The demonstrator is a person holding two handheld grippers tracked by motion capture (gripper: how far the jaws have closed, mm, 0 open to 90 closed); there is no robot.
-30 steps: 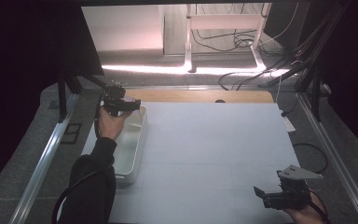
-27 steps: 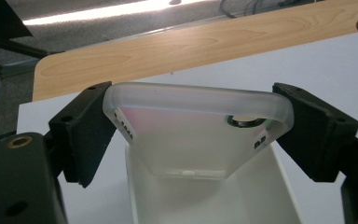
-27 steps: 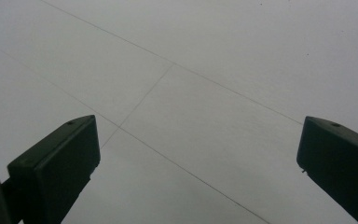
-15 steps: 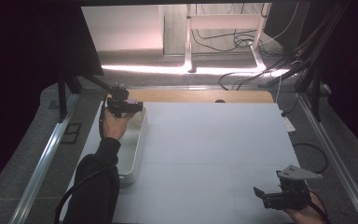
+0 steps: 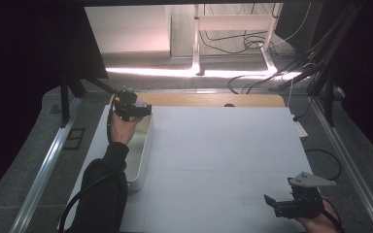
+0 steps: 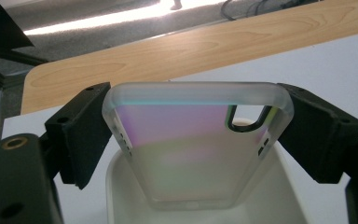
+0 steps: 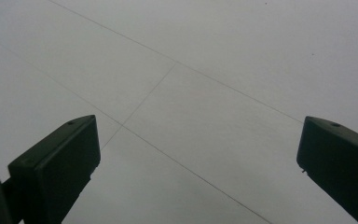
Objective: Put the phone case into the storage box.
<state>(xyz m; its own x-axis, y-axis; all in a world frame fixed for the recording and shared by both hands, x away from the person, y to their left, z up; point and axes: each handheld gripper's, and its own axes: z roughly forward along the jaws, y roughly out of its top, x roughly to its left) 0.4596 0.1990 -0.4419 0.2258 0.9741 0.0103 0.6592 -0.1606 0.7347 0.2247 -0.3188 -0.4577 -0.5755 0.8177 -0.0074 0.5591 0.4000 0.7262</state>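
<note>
Placement looks close to done, by my reading. The left gripper (image 5: 144, 108) hangs over the far end of the white tray (image 5: 144, 154), which lies along the tabletop (image 5: 223, 145) edge at about 9 o'clock. In the left gripper view a frosted phone case (image 6: 191, 154) stands tilted between the fingers (image 6: 81, 130), its lower end down inside the tray (image 6: 121, 186) and its upper corners against both pads. Those fingers have just been easing apart, with the case between them; as far as that view shows, the pads touch its edges, so I judge the release begun and not finished. What is left: let go fully, so the case settles in the tray, and lift clear. The right gripper (image 5: 272, 204) waits at about 5 o'clock, well apart from the tray, its fingers (image 7: 56, 163) wide apart over bare tabletop with nothing between them.
</note>
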